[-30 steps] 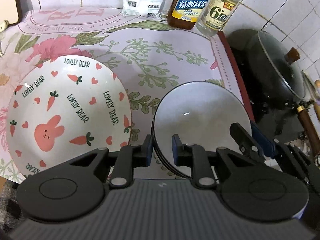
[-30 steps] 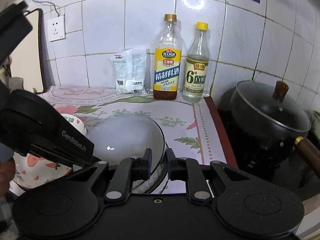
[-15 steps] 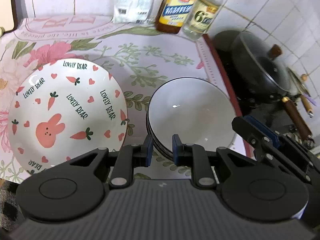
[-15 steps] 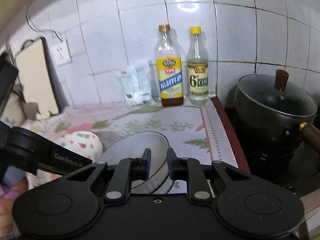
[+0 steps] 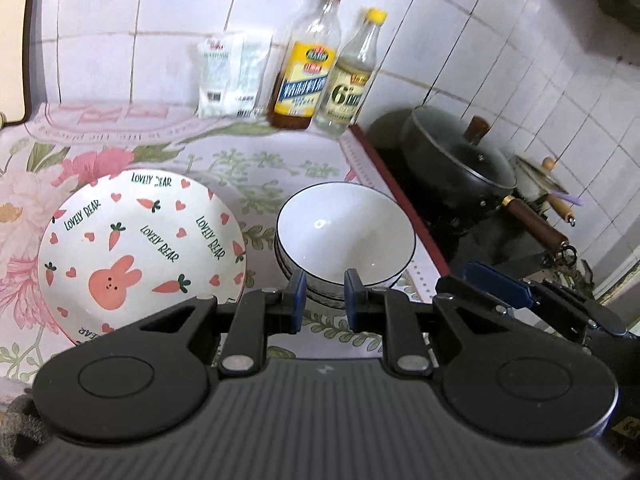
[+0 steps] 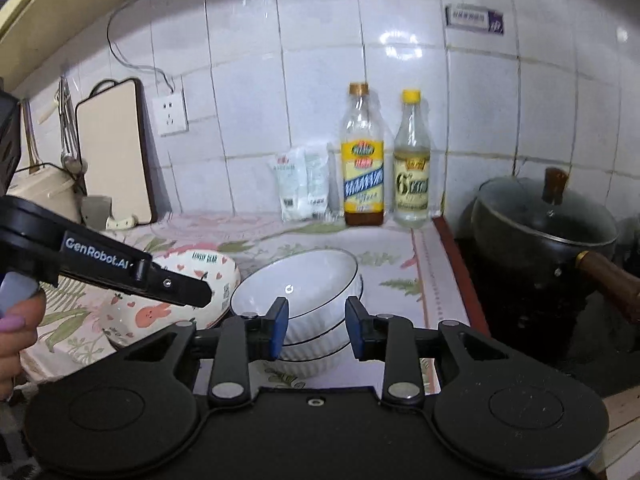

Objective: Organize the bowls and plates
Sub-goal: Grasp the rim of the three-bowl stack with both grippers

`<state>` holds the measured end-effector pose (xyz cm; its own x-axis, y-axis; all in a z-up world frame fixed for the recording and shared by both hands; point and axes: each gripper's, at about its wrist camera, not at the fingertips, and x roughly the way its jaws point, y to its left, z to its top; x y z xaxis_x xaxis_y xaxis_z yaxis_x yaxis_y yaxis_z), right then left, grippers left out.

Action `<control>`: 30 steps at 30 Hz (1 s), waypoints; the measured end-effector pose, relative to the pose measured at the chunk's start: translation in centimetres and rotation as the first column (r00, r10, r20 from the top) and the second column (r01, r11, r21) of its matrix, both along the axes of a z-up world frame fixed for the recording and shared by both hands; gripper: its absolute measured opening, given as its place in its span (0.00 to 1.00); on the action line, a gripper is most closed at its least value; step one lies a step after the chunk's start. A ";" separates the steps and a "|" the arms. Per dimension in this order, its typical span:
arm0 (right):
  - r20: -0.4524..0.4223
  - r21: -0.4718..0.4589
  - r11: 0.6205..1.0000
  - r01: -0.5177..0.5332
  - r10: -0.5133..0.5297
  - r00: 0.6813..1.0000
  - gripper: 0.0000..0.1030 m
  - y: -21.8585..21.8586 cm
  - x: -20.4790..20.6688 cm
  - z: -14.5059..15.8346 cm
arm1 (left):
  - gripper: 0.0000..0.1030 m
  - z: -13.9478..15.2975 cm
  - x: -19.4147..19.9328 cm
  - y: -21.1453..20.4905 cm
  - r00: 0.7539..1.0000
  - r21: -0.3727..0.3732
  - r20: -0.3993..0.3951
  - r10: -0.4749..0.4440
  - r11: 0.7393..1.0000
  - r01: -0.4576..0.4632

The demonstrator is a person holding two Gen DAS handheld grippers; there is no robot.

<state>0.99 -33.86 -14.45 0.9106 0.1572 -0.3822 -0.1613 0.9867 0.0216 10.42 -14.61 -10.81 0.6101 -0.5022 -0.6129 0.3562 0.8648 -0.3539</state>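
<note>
Kitchen counter under a floral tablecloth (image 5: pixel 280 168), seen from two wrist cameras.

Centre of the left wrist view: stack of white bowls (image 5: pixel 346 236) with thin dark rims, nested, resting on the cloth. Just left of it, touching or nearly so: rabbit-and-carrot plate (image 5: pixel 140 248), lettered "LOVELY BEAR", flat on the cloth. Same pair in the right wrist view, with the stack (image 6: pixel 304 300) at lower centre and the plate (image 6: pixel 200 284) at lower left, partly hidden.

Left gripper (image 5: pixel 325 298) at lower centre of its view: jaws nearly together, empty, nearer the camera than the bowl stack. Compared with a second ago, both dishes smaller and further off, more wall tile showing above.

Right gripper (image 6: pixel 316 330) at lower centre of its view: jaws just opened, now standing apart, with the stack framed between the pads but not pressed by them. A second ago, narrow gap and bowls much closer.

Likely meaning: both tools pulled back from dishes already grouped, bowls stacked and plate alongside; stacking probably finished, or a fresh approach being prepared.

Upper centre: two bottles (image 6: pixel 362 160) and a packet against the tiles. Right edge: lidded black pot (image 6: pixel 544 220) on the stove.
</note>
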 end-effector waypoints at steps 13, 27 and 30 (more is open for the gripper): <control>0.039 -0.027 0.999 -0.039 0.040 0.998 0.61 -0.3 -0.4 -4.5 | 0.45 -3.4 -1.3 0.3 0.999 -0.087 0.023 0.031 0.996 -0.029; 0.013 -0.039 0.997 -0.068 0.068 0.998 0.74 0.6 3.5 -10.2 | 0.60 -6.1 1.6 1.5 0.970 -0.295 -0.203 0.132 0.937 -0.190; 0.005 -0.020 0.998 -0.068 0.068 0.998 0.75 0.7 4.5 -11.0 | 0.60 -6.3 2.5 1.3 0.961 -0.290 -0.228 0.154 0.932 -0.219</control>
<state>5.52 -33.21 -25.42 0.9002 0.2112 -0.3809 -0.2278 0.9737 0.0015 12.93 -13.36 -17.10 0.5933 -0.5749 -0.5635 0.0940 0.7447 -0.6607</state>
